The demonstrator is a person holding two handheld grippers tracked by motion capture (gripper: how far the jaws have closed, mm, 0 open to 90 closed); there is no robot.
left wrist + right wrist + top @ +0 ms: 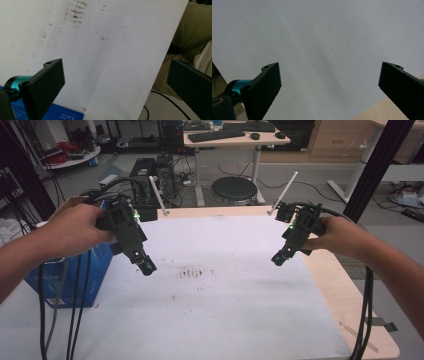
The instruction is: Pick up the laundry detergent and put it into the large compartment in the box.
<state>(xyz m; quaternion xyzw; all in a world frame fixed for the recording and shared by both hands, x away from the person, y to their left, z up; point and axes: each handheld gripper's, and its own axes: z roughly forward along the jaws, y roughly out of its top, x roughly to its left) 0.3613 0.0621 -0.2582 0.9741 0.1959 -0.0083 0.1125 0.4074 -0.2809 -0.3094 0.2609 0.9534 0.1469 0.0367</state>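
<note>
Currently: left gripper (146, 266) and right gripper (278, 259), jaws spread wide and gripping nothing, poised above the stained white sheet (210, 310), blue box (95, 270) at the sheet's left edge, seemingly awaiting work.

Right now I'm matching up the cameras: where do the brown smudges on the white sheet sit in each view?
High view: brown smudges at the middle of the white sheet.
Left gripper view: smudges at the top, left of centre.
Right gripper view: plain sheet ahead, wooden table at the bottom right.
Shared landmark: the white sheet.
</note>
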